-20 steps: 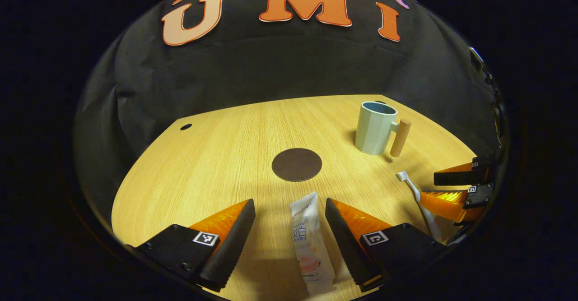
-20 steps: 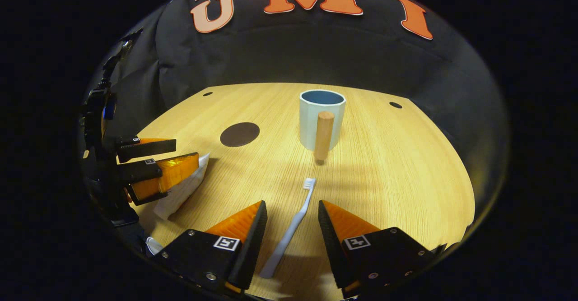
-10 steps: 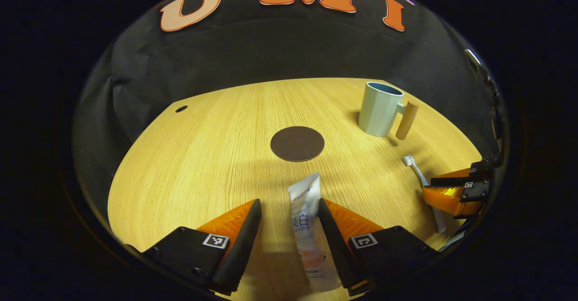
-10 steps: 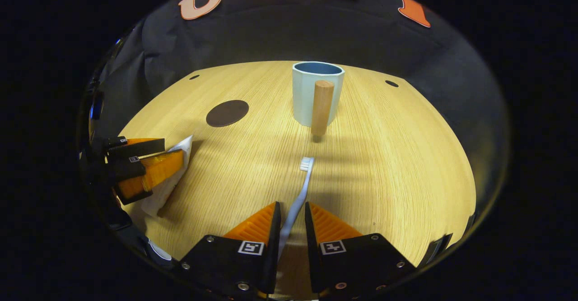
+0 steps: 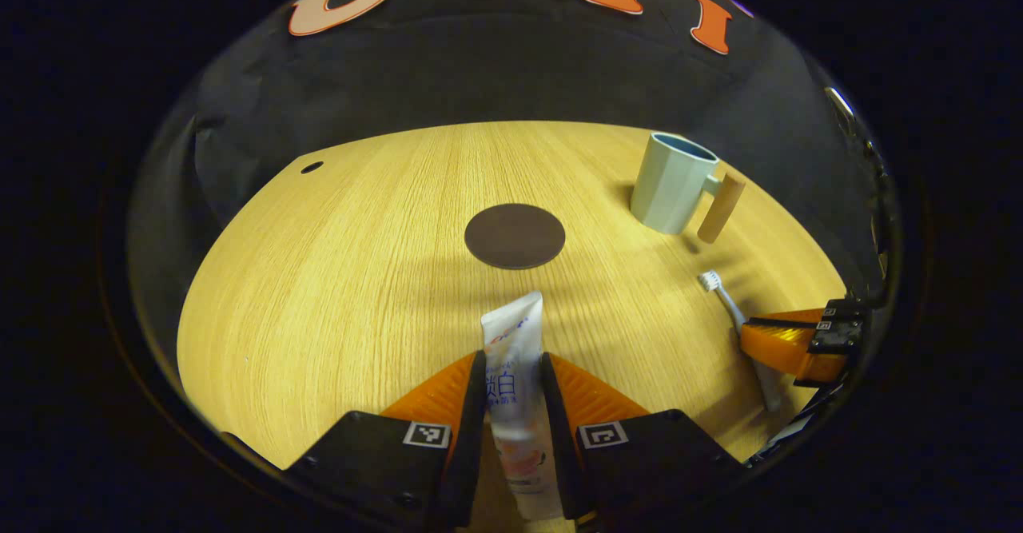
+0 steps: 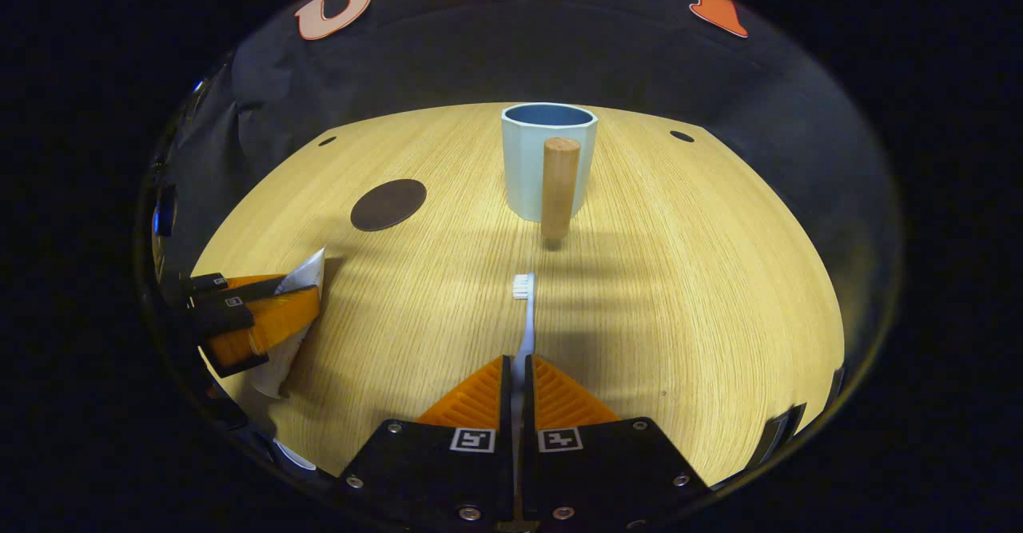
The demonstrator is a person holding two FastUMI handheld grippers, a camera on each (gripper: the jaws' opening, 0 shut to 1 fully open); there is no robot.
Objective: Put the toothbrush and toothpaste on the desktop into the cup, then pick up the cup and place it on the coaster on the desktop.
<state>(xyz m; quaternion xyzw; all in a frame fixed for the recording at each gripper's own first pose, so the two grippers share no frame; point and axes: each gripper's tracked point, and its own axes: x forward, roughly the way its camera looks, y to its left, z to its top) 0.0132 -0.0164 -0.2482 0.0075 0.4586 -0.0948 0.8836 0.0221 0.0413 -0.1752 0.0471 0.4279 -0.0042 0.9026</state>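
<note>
A white toothpaste tube [image 5: 513, 341] lies on the wooden desktop [image 5: 336, 277] with my left gripper [image 5: 511, 361] shut on it, both fingers pressing its sides. Ahead of it lies the dark round coaster [image 5: 515, 235]. A pale blue cup [image 5: 670, 182] with a wooden handle stands at the right rear. In the right gripper view, my right gripper [image 6: 519, 365] is shut on the white toothbrush [image 6: 524, 309], whose bristle head points toward the cup [image 6: 543, 159]. The coaster [image 6: 388, 204] lies left of the cup. The right gripper [image 5: 791, 341] also shows at the far right of the left gripper view, the left gripper [image 6: 256, 321] with the tube [image 6: 300, 285] at the left of the right gripper view.
Small dark holes [image 5: 312, 167] [image 6: 682, 136] mark the desktop's far corners. The black cloth wall rises right behind the desktop's far edge. Bare wood stretches between the coaster and the desktop's left edge.
Both grippers have closed: the left one onto the toothpaste tube, the right one onto the toothbrush handle. Both have also tilted lower toward the desktop.
</note>
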